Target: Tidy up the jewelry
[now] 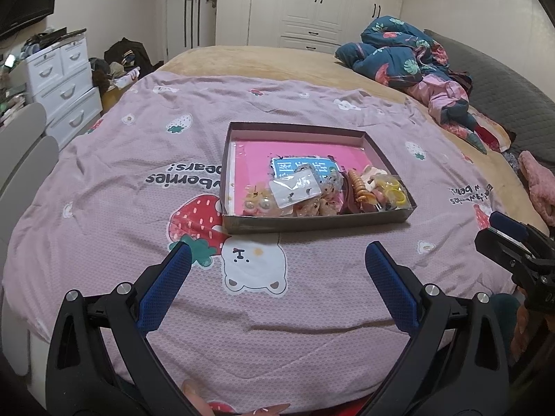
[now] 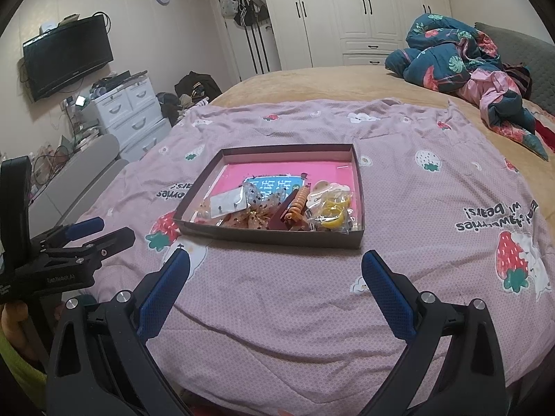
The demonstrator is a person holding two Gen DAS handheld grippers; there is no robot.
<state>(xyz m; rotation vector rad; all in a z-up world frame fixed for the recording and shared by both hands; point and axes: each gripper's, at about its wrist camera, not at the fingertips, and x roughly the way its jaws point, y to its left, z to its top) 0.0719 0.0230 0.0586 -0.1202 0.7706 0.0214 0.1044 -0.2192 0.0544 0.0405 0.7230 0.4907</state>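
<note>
- We log the shallow box (image 2: 274, 234) on the quilt (image 2: 277, 294), straight ahead of both tongs; jewelry heaped along its near wall
- Left gripper (image 1: 277, 263) and right gripper (image 2: 275, 268): both spread wide, empty
- Box's long axis runs crosswise; we judge the right gripper nearer the yellow rings (image 2: 333, 215)

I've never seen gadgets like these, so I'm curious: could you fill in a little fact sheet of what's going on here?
Setting: pink strawberry-print quilt on a bed
Container: shallow open box, pink inside
Contents: clear bag of yellow rings, orange spiral clip, small earring card, piled at the near end
Left gripper: open, empty, short of the box
Right gripper: open, empty, short of the box
</note>
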